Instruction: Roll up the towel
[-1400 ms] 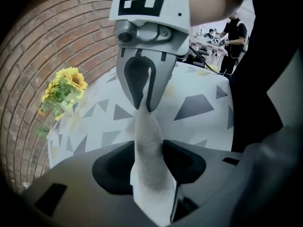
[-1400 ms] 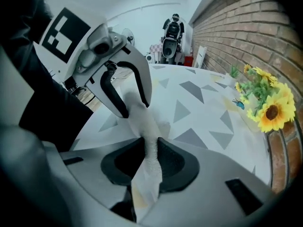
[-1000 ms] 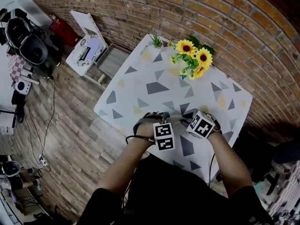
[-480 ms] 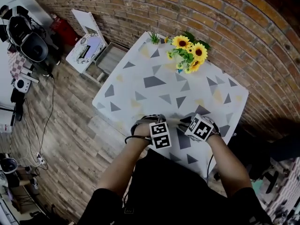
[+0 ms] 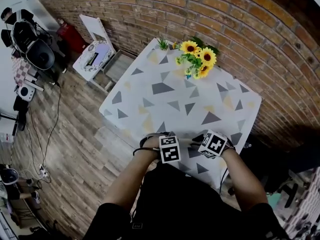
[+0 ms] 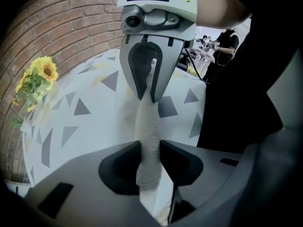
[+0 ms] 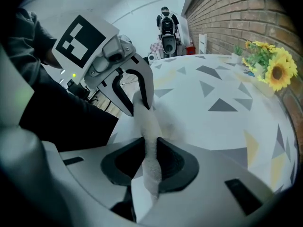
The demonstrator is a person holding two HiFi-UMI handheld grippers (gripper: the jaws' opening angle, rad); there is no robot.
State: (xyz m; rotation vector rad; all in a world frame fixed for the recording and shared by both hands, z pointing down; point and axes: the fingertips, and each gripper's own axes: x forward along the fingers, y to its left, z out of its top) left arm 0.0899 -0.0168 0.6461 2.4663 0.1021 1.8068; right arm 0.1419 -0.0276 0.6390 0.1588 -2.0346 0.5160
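Note:
The towel (image 5: 170,96), pale with grey and yellow triangles, lies spread over the table. Both grippers stand side by side at its near edge, pointing steeply down. A taut ridge of its white fuzzy edge (image 6: 149,129) runs from one gripper to the other. My left gripper (image 5: 167,143) has just been closing its jaws, and in the left gripper view its pads (image 6: 150,160) press on that edge. My right gripper (image 5: 210,140) is shut on the same edge (image 7: 150,126) a little to the right. Each gripper view shows the other gripper (image 6: 147,91) (image 7: 137,103) pinching the ridge.
A bunch of sunflowers (image 5: 197,59) and a small green plant (image 5: 162,44) stand at the table's far edge against the brick wall (image 5: 225,19). A white chair (image 5: 95,54) and equipment (image 5: 30,44) stand on the wooden floor at left. A person (image 7: 165,20) stands far off.
Both grippers have moved toward me, to the table's near edge, keeping side by side. The towel's edge now sits pinched between them.

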